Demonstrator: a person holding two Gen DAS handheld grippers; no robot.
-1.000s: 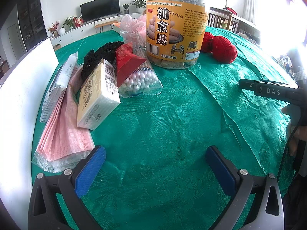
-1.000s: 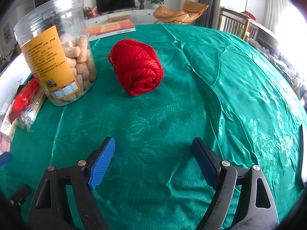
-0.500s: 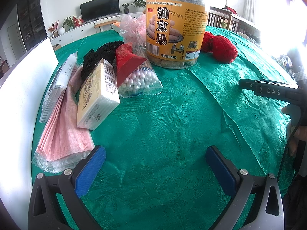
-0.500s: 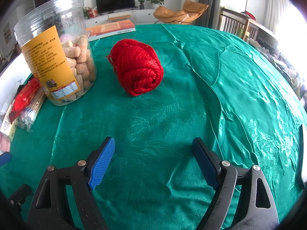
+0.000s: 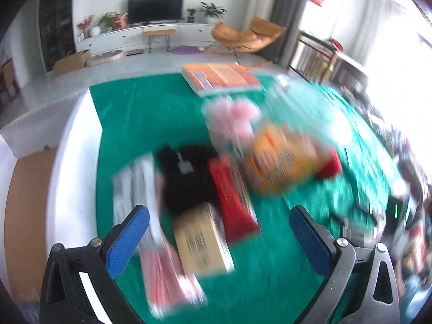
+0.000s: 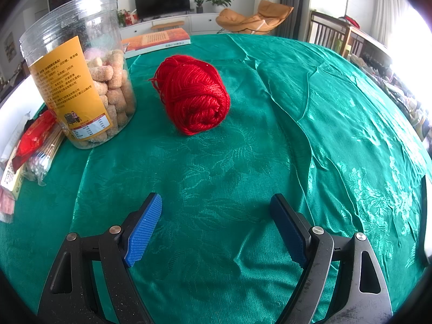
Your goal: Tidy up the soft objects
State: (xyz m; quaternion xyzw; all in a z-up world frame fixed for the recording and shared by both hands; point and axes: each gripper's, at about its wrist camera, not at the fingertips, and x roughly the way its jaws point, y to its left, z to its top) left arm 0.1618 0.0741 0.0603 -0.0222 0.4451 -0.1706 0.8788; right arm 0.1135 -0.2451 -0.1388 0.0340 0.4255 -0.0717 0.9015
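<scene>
A red yarn ball [image 6: 194, 94] lies on the green tablecloth [image 6: 243, 162], ahead of my right gripper [image 6: 216, 224], which is open and empty low over the cloth. My left gripper [image 5: 218, 232] is open and empty, raised above a blurred row of items: a black soft bundle [image 5: 186, 178], a tan tissue pack [image 5: 201, 240], a pink packet [image 5: 164, 278], a red packet [image 5: 232, 197] and a pink mesh pouch [image 5: 232, 118]. The yarn shows as a red blur [image 5: 328, 166] behind the jar.
A clear snack jar with an orange label [image 6: 81, 89] stands left of the yarn; it is blurred in the left wrist view [image 5: 280, 159]. An orange book [image 5: 221, 77] lies at the table's far edge. The white table rim [image 5: 73, 162] runs along the left.
My left gripper has lifted quickly and now looks down on the item row from higher up; its view is motion-blurred. My right gripper has not moved.
</scene>
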